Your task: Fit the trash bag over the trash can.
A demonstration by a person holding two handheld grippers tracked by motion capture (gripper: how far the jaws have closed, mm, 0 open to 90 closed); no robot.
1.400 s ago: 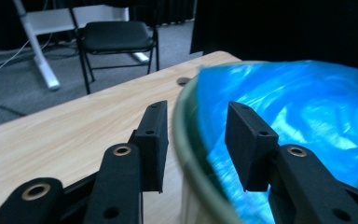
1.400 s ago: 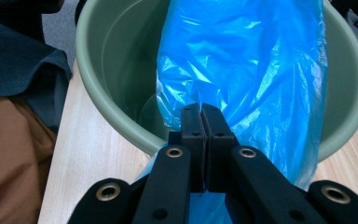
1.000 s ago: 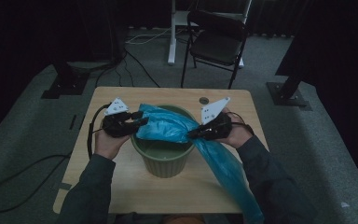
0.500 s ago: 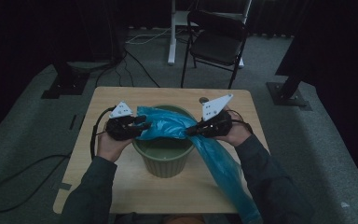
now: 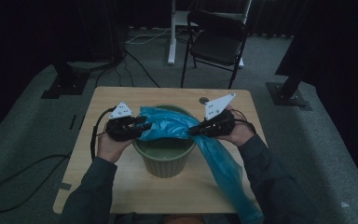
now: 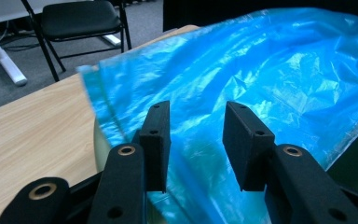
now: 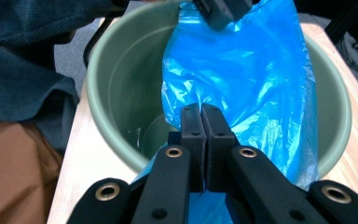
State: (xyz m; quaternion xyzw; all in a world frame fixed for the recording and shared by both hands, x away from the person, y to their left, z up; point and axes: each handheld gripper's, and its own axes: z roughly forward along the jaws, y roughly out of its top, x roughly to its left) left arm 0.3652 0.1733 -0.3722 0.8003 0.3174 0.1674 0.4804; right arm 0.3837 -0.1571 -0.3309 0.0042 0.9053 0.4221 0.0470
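Observation:
A green round bin stands mid-table. A blue plastic bag lies across its mouth and trails over the table's front right edge. At the bin's left rim my left gripper is open. In the left gripper view its jaws stand apart with the bag spread just beyond them and the pads off the film. At the right rim my right gripper is shut on the bag. In the right gripper view its pads meet on the film over the bin's hollow.
The wooden table has bare room left of and in front of the bin. A small round object lies near its far edge. Beyond the table stand a black folding chair and a white desk leg. Cables cross the floor.

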